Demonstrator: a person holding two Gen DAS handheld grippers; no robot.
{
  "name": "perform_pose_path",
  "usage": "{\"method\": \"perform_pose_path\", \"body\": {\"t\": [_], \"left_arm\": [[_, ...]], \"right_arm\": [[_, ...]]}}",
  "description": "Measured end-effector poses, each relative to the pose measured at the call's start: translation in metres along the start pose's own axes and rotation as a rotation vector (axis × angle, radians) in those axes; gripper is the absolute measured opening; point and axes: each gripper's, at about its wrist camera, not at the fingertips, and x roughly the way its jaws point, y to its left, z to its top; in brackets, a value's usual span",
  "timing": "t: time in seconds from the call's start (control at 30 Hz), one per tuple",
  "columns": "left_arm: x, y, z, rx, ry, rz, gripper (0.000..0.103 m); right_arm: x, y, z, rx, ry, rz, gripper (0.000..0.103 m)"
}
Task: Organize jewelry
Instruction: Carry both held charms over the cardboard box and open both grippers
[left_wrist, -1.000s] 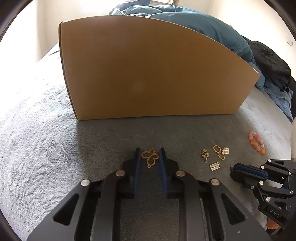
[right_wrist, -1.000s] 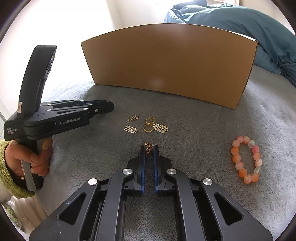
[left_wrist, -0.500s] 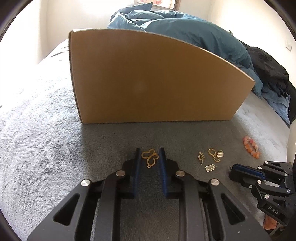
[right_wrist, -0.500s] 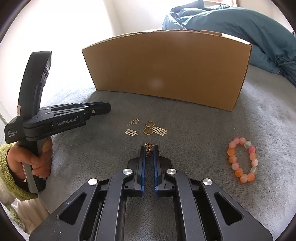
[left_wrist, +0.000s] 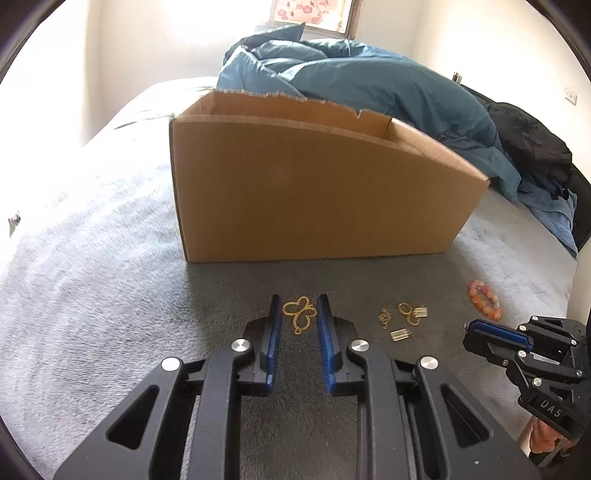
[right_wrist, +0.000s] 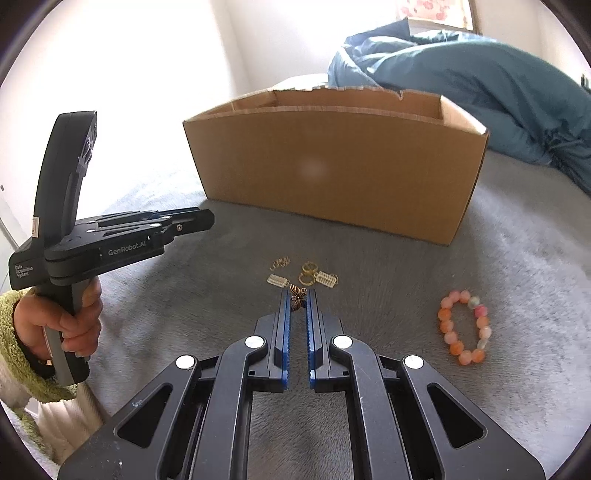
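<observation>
Plain brown box (left_wrist: 314, 199), teal duvet (left_wrist: 369, 88)

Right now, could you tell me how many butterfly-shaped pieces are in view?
2. A gold outline butterfly is gripped in the left gripper; a smaller bronze butterfly is gripped in the right gripper. More could be hidden inside the cardboard box.

The cardboard box (left_wrist: 317, 199) looks matt and smooth, its top edge torn rough, and it sits on a fuzzy grey blanket (left_wrist: 92, 258). The butterfly charm (left_wrist: 300, 317) is shiny gold-coloured metal; the bead bracelet (right_wrist: 464, 326) looks glossy. The quilt (left_wrist: 369, 85) is soft, crumpled teal cloth.
</observation>
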Motion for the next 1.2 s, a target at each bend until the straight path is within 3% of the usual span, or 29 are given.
{"method": "perform_pose_path", "body": {"t": [0.27, 0.4, 0.53, 0.67, 0.77, 1.03, 1.2], "left_arm": [[-0.054, -0.012, 0.028, 0.04, -0.113, -0.017, 0.018], [-0.07, -0.02, 0.061, 0.057, -0.169, -0.038, 0.018], [-0.061, -0.03, 0.101, 0.086, -0.178, -0.026, 0.018], [-0.032, -0.03, 0.133, 0.096, -0.124, -0.04, 0.018], [0.006, -0.026, 0.155, 0.08, -0.041, -0.045, 0.018], [0.092, -0.011, 0.186, 0.025, 0.163, -0.003, 0.018], [0.107, -0.008, 0.191, 0.007, 0.204, 0.012, 0.019]], "right_arm": [[-0.042, -0.006, 0.035, -0.005, -0.109, 0.003, 0.006], [-0.059, -0.013, 0.072, 0.0, -0.183, 0.021, 0.006], [-0.056, -0.023, 0.111, 0.006, -0.206, 0.035, 0.006], [-0.028, -0.041, 0.15, 0.033, -0.153, 0.064, 0.006], [0.014, -0.054, 0.173, 0.077, -0.055, 0.095, 0.006], [0.1, -0.081, 0.199, 0.187, 0.172, 0.094, 0.006], [0.129, -0.091, 0.201, 0.229, 0.243, 0.092, 0.008]]}}
